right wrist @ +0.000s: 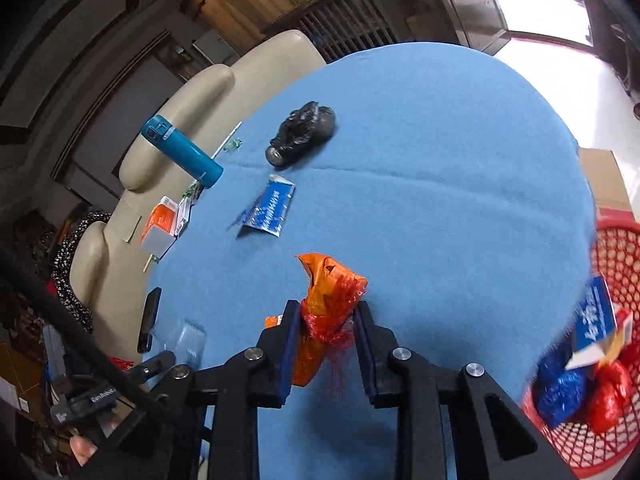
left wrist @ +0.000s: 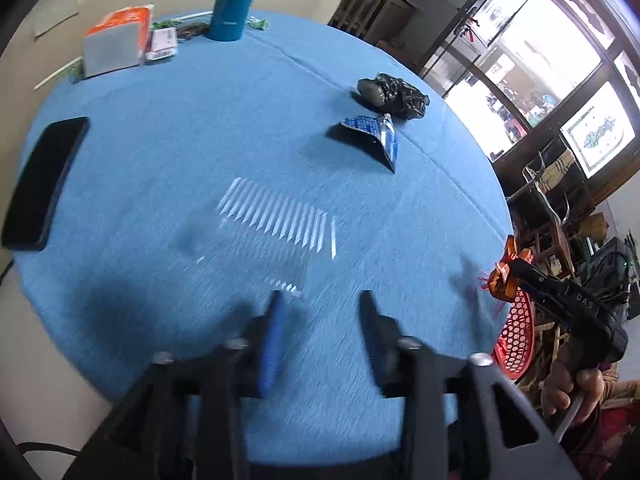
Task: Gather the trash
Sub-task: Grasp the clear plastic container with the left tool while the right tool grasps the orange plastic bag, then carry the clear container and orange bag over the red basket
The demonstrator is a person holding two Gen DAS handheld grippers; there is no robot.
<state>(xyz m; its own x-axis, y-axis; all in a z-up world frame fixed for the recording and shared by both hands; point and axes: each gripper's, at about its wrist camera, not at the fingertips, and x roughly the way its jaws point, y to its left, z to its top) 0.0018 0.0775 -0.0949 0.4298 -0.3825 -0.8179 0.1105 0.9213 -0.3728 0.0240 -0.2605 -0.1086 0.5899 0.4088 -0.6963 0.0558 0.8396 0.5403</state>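
The blue-clothed table (left wrist: 168,152) stretches ahead of both tongs, its round edge curving close past the right tongs (right wrist: 326,314), with bare cloth between the scattered items. The red basket (right wrist: 618,256) sits off that edge to their right, holding wrappers and a blue carton with white characters I cannot read. The right tongs are clenched on an orange wrapper (right wrist: 332,288) with red netting. The left tongs (left wrist: 320,300) are released, a clear ridged wrapper (left wrist: 280,216) just ahead, a blue packet (left wrist: 374,136) and black bag (left wrist: 394,94) farther off.
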